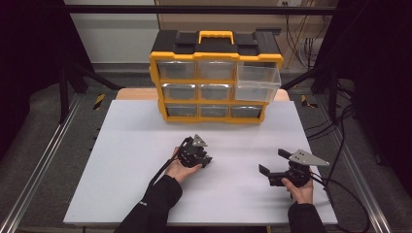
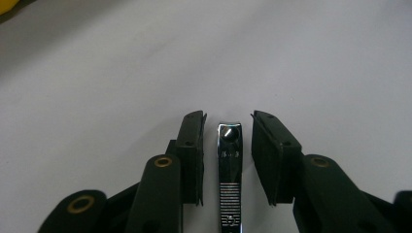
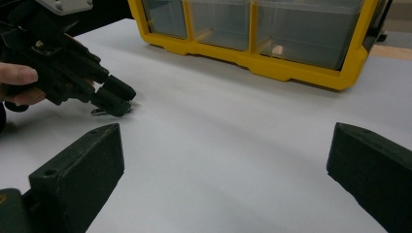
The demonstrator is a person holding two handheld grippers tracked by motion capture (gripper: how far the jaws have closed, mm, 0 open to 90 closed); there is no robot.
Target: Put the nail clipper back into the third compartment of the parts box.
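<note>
Chrome gleams off the nail clipper (image 2: 229, 179), which lies flat on the white tabletop (image 1: 145, 145) between the jaws of the left gripper (image 2: 228, 119). Its long axis runs straight along the gripper's reach, the rounded pivot end pointing away from the hand. The pads (image 2: 193, 141) stand just beside it on either side with a thin strip of tabletop visible in each gap, so the jaws are narrowed around the clipper but not pinching it. Small engraved marks sit below the pivot; they may be letters, but they are too faint to read.

From the high view the clipper is hidden under the left gripper (image 1: 194, 153), which noses down near the middle of the tabletop. The right gripper view catches that gripper from the side, tips at the surface, with a sliver of metal peeking out beneath.

At the person's right, the right gripper (image 1: 272, 167) is spread wide and holds nothing.

Behind stands a yellow drawer cabinet (image 1: 216, 82), its top-right drawer (image 1: 257, 82) pulled out.
</note>
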